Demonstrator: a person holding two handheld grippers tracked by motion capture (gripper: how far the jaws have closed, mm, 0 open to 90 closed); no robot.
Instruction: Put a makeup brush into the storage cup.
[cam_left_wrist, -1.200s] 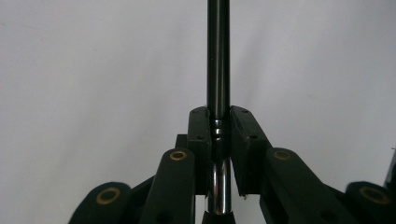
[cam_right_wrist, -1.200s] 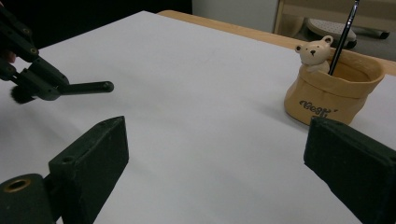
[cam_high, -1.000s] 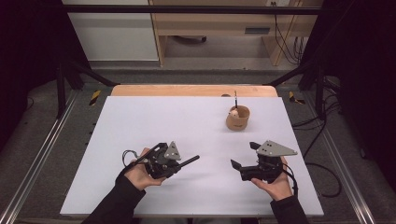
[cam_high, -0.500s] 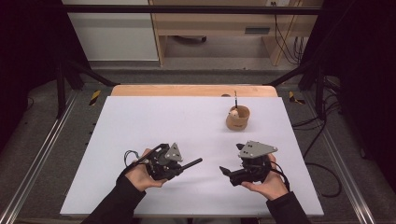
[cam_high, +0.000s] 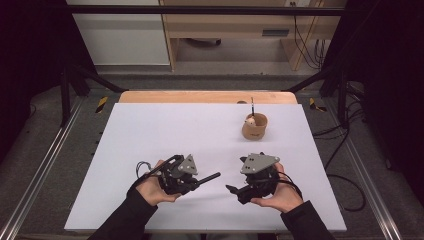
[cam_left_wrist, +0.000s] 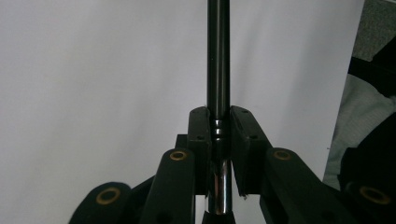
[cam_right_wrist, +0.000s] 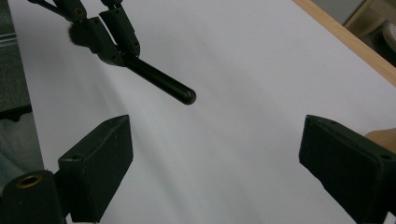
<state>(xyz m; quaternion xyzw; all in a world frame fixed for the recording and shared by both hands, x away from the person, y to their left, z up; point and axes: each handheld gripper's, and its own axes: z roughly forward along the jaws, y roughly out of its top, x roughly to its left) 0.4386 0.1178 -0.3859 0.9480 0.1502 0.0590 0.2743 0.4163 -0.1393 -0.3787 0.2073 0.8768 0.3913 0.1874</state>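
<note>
My left gripper (cam_high: 196, 181) is shut on a black brush handle (cam_high: 210, 177) that sticks out level to the right, just above the white table (cam_high: 165, 130). In the left gripper view its jaws (cam_left_wrist: 219, 116) clamp the handle (cam_left_wrist: 218, 56) just above a silver ferrule (cam_left_wrist: 218, 186). My right gripper (cam_high: 234, 190) stands open a short way right of the handle's tip, pointing left at it. In the right gripper view the wide-apart jaws (cam_right_wrist: 215, 135) hold nothing; the handle (cam_right_wrist: 161, 84) and the left gripper (cam_right_wrist: 119, 51) lie ahead at upper left.
A tan cup (cam_high: 254, 126) with a thin dark stick (cam_high: 252, 106) standing in it sits at the back right of the table. A wooden strip (cam_high: 200, 96) runs along the far edge. Cables (cam_high: 345, 175) lie on the floor to the right.
My right gripper has moved left, closer to the tip of the held handle. The left gripper and the handle have stayed in place.
</note>
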